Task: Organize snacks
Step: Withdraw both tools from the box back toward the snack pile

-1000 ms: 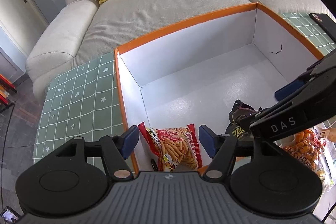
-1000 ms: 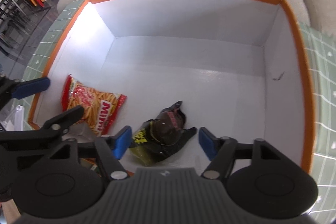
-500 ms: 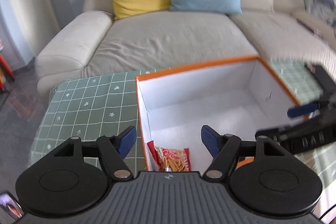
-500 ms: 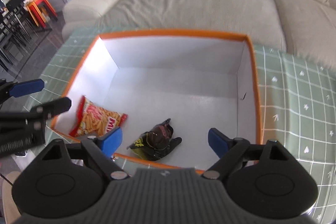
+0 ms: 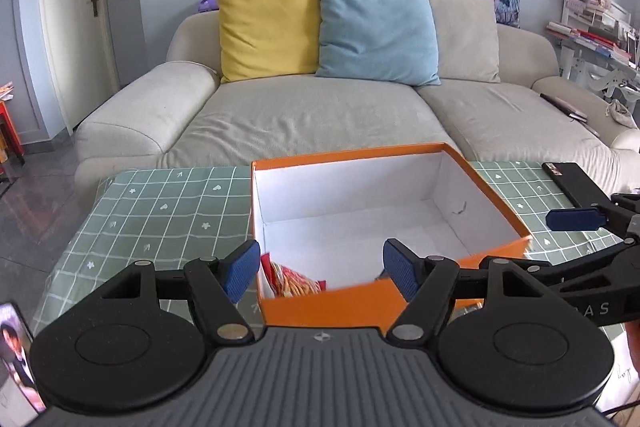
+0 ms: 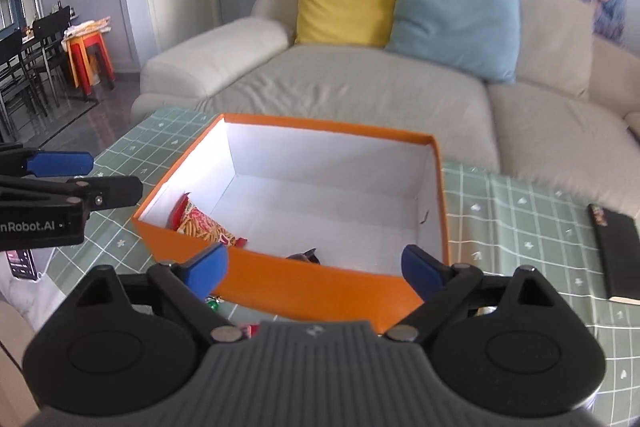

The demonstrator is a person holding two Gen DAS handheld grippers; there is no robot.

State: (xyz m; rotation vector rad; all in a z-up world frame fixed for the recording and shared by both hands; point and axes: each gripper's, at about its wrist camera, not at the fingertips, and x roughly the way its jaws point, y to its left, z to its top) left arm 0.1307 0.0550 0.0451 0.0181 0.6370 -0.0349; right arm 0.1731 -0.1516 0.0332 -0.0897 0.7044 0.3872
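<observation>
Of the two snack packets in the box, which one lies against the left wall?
The red fries packet, tucked into the near-left corner; the dark packet lies near the front wall's middle.

Both tools look the same: matte black plastic linkage arms with blue ribbed pads at the tips, two big round black discs, silver rivets at the pivots, and a grey ribbed body with a tiny white logo. The left tool (image 5: 320,269) has "nRobot.AI" printed white on its side; the right tool (image 6: 314,269) shows "AS".
</observation>
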